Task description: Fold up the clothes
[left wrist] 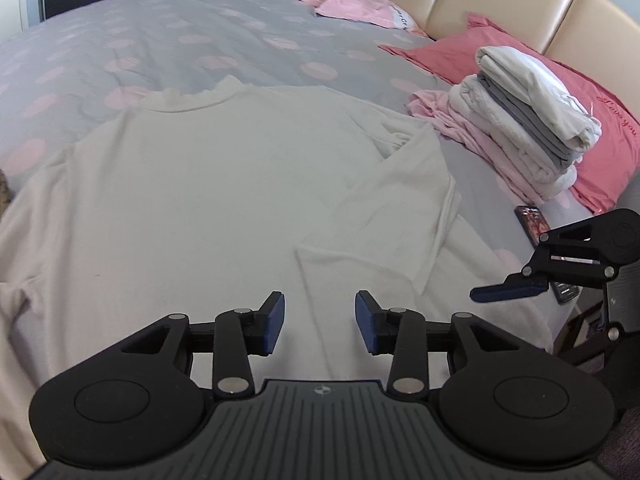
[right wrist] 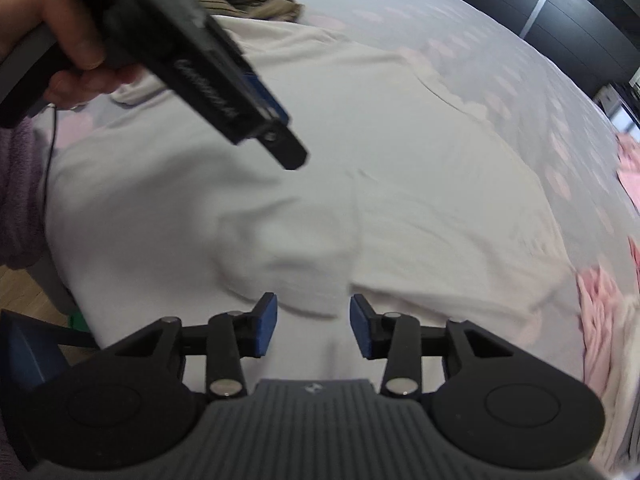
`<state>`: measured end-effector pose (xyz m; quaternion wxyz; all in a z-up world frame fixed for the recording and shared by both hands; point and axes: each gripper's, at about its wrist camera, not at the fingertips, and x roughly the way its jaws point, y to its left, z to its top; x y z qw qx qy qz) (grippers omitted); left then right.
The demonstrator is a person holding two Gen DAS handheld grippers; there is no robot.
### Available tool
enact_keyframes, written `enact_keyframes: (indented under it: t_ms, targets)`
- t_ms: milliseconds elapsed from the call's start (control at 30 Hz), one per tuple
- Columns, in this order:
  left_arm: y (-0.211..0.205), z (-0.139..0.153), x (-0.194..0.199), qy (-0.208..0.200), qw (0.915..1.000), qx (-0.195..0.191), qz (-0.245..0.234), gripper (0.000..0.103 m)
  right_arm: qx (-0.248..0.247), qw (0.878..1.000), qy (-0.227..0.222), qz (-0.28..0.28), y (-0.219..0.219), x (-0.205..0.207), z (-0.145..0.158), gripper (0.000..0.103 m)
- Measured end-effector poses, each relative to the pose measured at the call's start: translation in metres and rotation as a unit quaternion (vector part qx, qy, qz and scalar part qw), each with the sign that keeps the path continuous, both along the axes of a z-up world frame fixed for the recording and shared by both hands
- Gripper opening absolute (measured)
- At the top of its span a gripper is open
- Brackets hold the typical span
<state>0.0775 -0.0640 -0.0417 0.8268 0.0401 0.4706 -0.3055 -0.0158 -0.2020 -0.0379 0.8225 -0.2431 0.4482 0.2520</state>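
Observation:
A cream long-sleeved top (left wrist: pixel 224 184) lies flat on the bed, collar at the far side. Its right sleeve (left wrist: pixel 400 216) is folded in over the body, cuff near the hem. My left gripper (left wrist: pixel 320 322) is open and empty, hovering just above the top's lower part. My right gripper (right wrist: pixel 313 326) is open and empty above the same top (right wrist: pixel 400 160), close to the folded cuff (right wrist: pixel 296 252). The right gripper also shows at the right edge of the left wrist view (left wrist: pixel 520 280). The left gripper crosses the upper left of the right wrist view (right wrist: pixel 256 120), held by a hand.
A stack of folded clothes (left wrist: pixel 524 128) sits at the right on a red pillow (left wrist: pixel 600 152). A phone (left wrist: pixel 533 222) lies by the bed's edge. Pink pillows (left wrist: pixel 348 0) rest by the beige headboard (left wrist: pixel 500 4). An olive garment (right wrist: pixel 256 0) lies at the far left.

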Motion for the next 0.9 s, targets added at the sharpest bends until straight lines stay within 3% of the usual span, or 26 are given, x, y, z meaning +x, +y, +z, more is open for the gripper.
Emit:
enact_keyframes:
  t_ms: [167, 300, 433, 467, 700, 833, 900]
  targets:
    - [-0.022, -0.014, 0.02, 0.006, 0.9997, 0.02, 0.01, 0.043, -0.018, 0.997, -0.007, -0.079, -0.034, 0.018, -0.004, 0.044]
    - [-0.035, -0.032, 0.037, 0.06, 0.9981, 0.005, 0.01, 0.041, -0.03, 0.99, -0.016, -0.139, -0.052, 0.033, -0.011, 0.044]
    - [-0.049, -0.037, 0.037, 0.043, 0.9983, 0.037, -0.014, 0.002, -0.026, 0.985, -0.015, -0.17, -0.067, 0.044, -0.013, 0.044]
    - [-0.05, -0.035, 0.037, 0.036, 0.9985, 0.037, -0.018, 0.0, -0.027, 0.984, -0.016, -0.173, -0.071, 0.043, -0.013, 0.044]
    - [-0.021, 0.029, 0.04, -0.022, 0.9974, -0.066, 0.02, 0.0, -0.019, 0.98, -0.02, -0.195, -0.087, 0.056, -0.022, 0.045]
    - [-0.012, 0.034, 0.048, 0.0, 0.9969, -0.071, 0.036, 0.0, -0.003, 0.979, -0.016, -0.204, -0.089, 0.065, -0.022, 0.048]
    - [-0.012, 0.025, 0.049, 0.012, 0.9968, -0.063, 0.047, 0.007, -0.001, 0.978, -0.015, -0.207, -0.087, 0.068, -0.023, 0.048]
